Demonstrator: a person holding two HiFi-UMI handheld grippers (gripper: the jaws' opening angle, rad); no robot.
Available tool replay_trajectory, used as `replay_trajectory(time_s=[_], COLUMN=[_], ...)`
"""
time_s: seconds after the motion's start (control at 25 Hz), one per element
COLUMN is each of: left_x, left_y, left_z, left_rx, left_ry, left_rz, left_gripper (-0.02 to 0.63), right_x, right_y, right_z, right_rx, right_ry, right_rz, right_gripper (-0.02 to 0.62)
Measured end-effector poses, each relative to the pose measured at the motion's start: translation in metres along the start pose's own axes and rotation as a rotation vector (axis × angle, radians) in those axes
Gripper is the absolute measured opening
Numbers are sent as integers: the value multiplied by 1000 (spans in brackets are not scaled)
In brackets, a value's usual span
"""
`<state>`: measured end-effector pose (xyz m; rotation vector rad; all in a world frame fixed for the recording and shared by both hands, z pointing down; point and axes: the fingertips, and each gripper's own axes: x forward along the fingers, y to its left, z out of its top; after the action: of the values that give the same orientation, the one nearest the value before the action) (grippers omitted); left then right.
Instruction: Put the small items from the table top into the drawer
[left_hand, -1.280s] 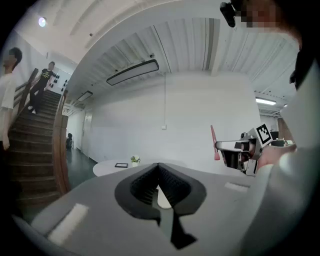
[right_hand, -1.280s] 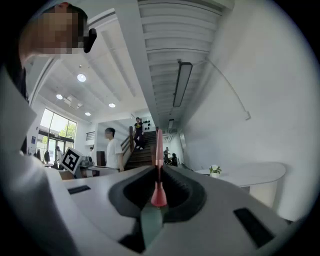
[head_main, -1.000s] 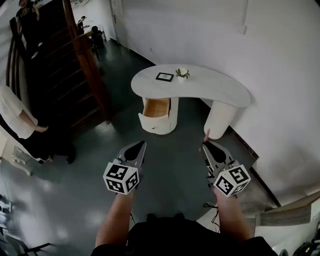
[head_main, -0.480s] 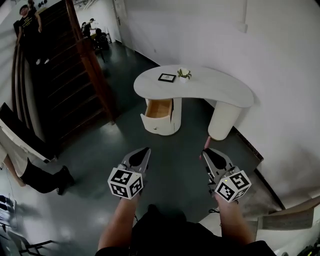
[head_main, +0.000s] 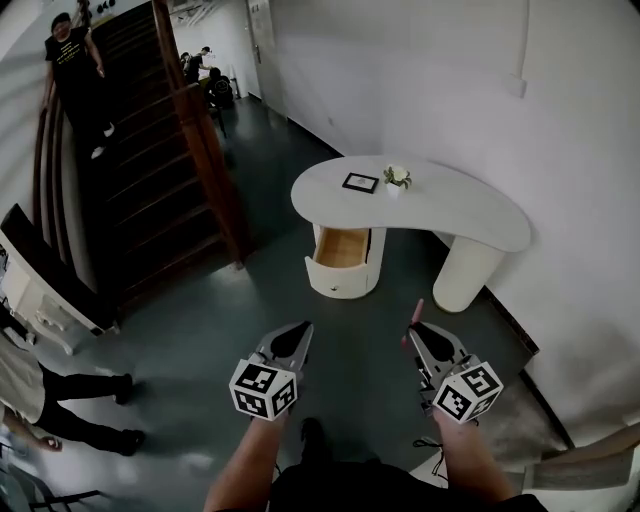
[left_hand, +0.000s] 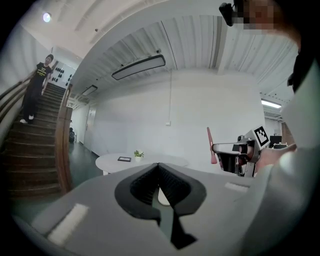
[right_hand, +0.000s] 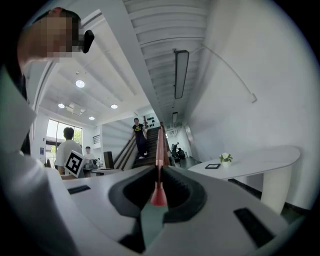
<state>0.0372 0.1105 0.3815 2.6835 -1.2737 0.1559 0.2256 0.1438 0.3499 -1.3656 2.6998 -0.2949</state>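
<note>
While both pairs of tongs hang over the dark floor (head_main: 200, 300), well short of the table (head_main: 470, 212), only one of them carries anything. The right tongs (head_main: 418, 328) are clenched on a slim red item (head_main: 411, 320). In the right gripper view it runs straight up from between the closed jaws, past their tips, with a flared lower end sitting in the hollow behind them. The left tongs (head_main: 300, 328) are clenched too, tips meeting, with nothing between them.

The white, kidney-shaped table stands far ahead and slightly right, against the white wall. A small dark picture frame (head_main: 360, 182) lies on its left part. Just to the right of the frame stands a small potted plant (head_main: 397, 176), close by but not touching it. Under the table's left end a drawer (head_main: 342, 248) is pulled out, its pale wooden inside showing, and it looks bare as far as the head view shows. A rounded white leg holds up the table's right end.

At far left a dark wooden staircase (head_main: 140, 200) climbs away, with a person in a black shirt (head_main: 75, 70) on the steps. Another person's legs show at the near left edge.
</note>
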Motion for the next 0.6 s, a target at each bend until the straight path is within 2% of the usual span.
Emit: replay_trajectory(time_s=[0.4,0.6], left_x=[10,7], left_y=[131,176], left_z=[13,17], left_rx=[-7,-23], left_ry=[-7,-14], left_rz=[4,-11], left_gripper=[11,11], right_x=[143,187], right_y=[31,47], right_z=[-7,-6], right_rx=[-13,-22], right_ry=[52,66], right_rz=[40,28], right_gripper=[54,54])
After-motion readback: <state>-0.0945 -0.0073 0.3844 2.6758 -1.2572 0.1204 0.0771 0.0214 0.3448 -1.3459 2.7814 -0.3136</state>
